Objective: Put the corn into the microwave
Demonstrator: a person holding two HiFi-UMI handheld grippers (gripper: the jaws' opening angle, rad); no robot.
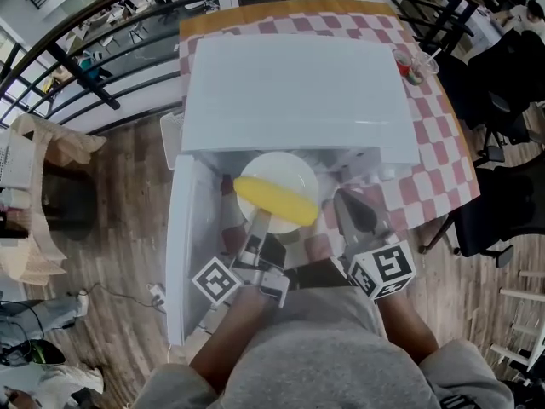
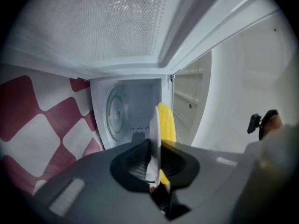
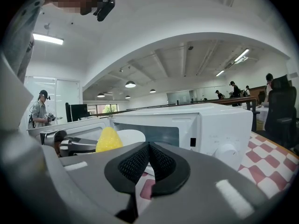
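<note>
A yellow corn cob [image 1: 277, 200] lies on a white plate [image 1: 285, 170] in front of the open cavity of the white microwave [image 1: 298, 92]. My left gripper [image 1: 258, 228] is shut on the plate's near rim. In the left gripper view the plate [image 2: 155, 134] stands edge-on between the jaws of the left gripper [image 2: 155, 160], with the corn [image 2: 167, 121] beside it and the cavity's turntable [image 2: 116, 113] beyond. My right gripper [image 1: 356, 216] hovers to the right of the plate, shut with nothing in it. The right gripper view shows the right gripper [image 3: 149, 160], the corn [image 3: 108, 140] and the microwave [image 3: 205, 125].
The microwave door [image 1: 183, 237] hangs open at the left. The microwave stands on a red-and-white checkered table [image 1: 443, 152] with a cup [image 1: 409, 65] at its far right. Black chairs [image 1: 502, 220] stand to the right, cardboard boxes [image 1: 43, 194] to the left. A person [image 3: 41, 108] stands far off.
</note>
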